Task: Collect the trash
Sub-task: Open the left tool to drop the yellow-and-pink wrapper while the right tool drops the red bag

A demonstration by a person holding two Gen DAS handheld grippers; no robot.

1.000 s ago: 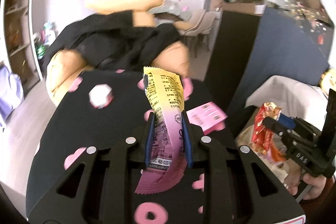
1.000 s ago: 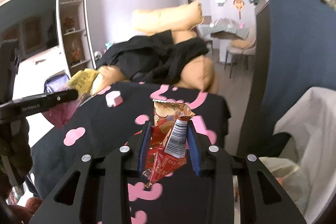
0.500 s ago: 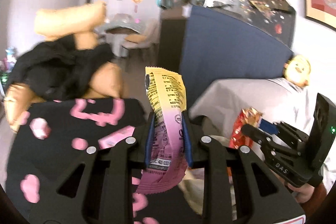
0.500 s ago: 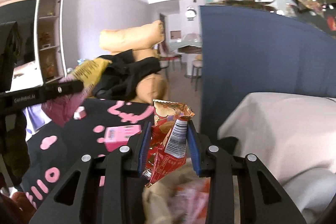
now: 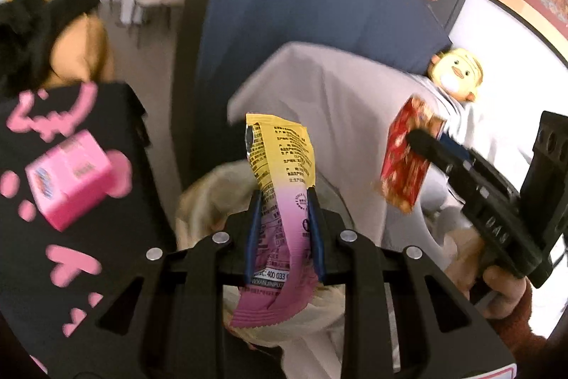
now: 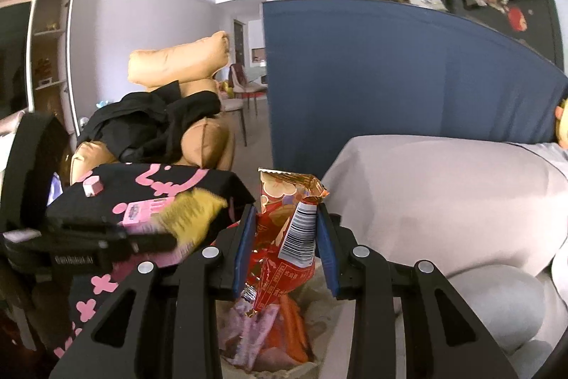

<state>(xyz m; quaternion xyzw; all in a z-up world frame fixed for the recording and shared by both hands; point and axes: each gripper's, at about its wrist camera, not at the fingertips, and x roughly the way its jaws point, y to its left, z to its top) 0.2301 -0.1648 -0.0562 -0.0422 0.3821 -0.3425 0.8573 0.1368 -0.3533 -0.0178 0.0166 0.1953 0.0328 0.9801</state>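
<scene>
Blue-padded jaws of the left gripper point(image 5: 284, 219) are clamped on a yellow-and-pink wrapper point(image 5: 280, 201); the right gripper point(image 6: 285, 244) is likewise clenched on a red snack packet point(image 6: 284, 237). Since a second ago, both grippers have been swung off the black tablecloth point(image 5: 88, 254) to a position over the trash bag point(image 6: 269, 336), so release is judged to be the next step. A pink carton point(image 5: 69, 178) is left on the cloth, beside the left gripper
</scene>
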